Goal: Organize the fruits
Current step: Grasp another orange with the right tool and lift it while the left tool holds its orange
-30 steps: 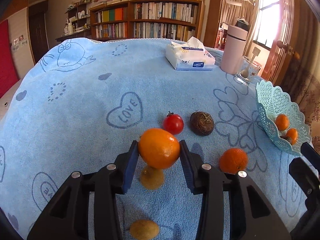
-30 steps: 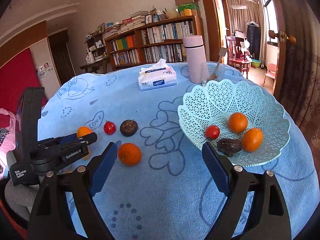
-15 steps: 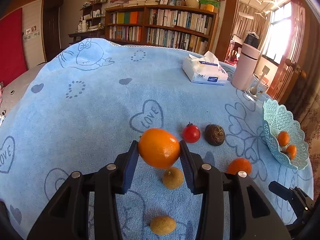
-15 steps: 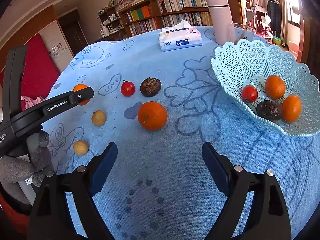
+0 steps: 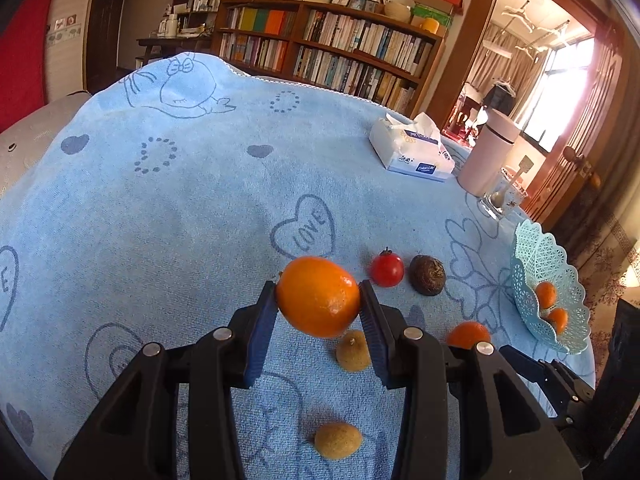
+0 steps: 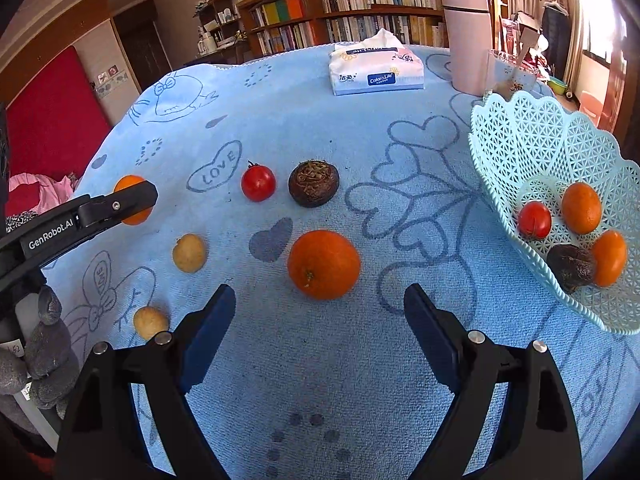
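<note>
1. A smooth, glossy orange (image 5: 318, 297) is clamped between the blue pads of the left hand-held gripper (image 5: 319, 300), lifted above the bench (image 5: 200, 200).
2. The right hand-held gripper (image 6: 316, 312) is spread wide and holds nothing; a larger dimpled orange (image 6: 324, 264) lies on the cloth just ahead of its fingers.
3. A shiny red tomato (image 6: 258, 182) and a dark, rough, wrinkled round fruit (image 6: 314, 184) sit side by side farther off.
4. Two small tan, matte fruits (image 6: 189, 253) (image 6: 150, 322) lie to the left.
5. A pale turquoise lattice plastic basket (image 6: 560, 148) with a scalloped rim stands on the right, holding two oranges, a tomato and a dark fruit.
6. The bench wears a fuzzy blue towel printed with hearts.
</note>
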Demonstrator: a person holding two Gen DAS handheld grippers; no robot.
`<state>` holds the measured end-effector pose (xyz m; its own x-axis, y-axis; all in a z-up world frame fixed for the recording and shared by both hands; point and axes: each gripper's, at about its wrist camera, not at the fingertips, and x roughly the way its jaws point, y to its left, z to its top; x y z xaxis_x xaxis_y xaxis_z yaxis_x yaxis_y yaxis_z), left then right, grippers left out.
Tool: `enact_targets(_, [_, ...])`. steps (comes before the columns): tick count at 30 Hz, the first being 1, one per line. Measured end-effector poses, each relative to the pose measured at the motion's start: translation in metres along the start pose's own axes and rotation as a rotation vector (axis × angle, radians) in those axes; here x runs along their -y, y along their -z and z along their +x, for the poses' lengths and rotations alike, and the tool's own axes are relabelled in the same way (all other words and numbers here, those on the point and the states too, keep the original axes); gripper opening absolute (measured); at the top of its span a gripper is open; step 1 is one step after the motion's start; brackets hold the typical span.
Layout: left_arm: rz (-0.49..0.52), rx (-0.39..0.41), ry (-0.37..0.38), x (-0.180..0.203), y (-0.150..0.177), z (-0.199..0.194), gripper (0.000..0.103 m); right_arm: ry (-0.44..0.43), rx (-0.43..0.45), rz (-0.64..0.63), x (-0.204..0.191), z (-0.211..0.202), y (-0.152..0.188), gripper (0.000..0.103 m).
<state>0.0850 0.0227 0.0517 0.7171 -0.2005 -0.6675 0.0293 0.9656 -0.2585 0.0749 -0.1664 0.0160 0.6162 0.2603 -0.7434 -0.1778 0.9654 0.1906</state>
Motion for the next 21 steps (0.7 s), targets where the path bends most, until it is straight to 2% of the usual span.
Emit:
enact_targets(1, [-0.001,-0.002,0.001,0.000,0.001,0.000,0.042,0.003,-0.005,0.000,0.000,0.003,-0.001,0.085])
enact_targets(8, [0.001,-0.026,0.010,-0.003,0.005,0.008,0.042,0.042,-0.020,0.012,0.001,0.016,-0.005,0.062])
enact_targets(12, [0.003,-0.038,0.009,-0.004,0.007,0.011,0.042,0.048,-0.012,0.007,0.002,0.015,-0.004,0.041])
enact_targets(17, [0.010,-0.046,0.004,-0.002,0.009,0.015,0.042,0.031,0.001,0.030,0.004,0.009,-0.002,0.040])
enact_targets(21, [0.019,-0.047,0.001,0.000,0.010,0.015,0.042,0.011,0.045,0.073,0.010,-0.008,-0.002,0.039])
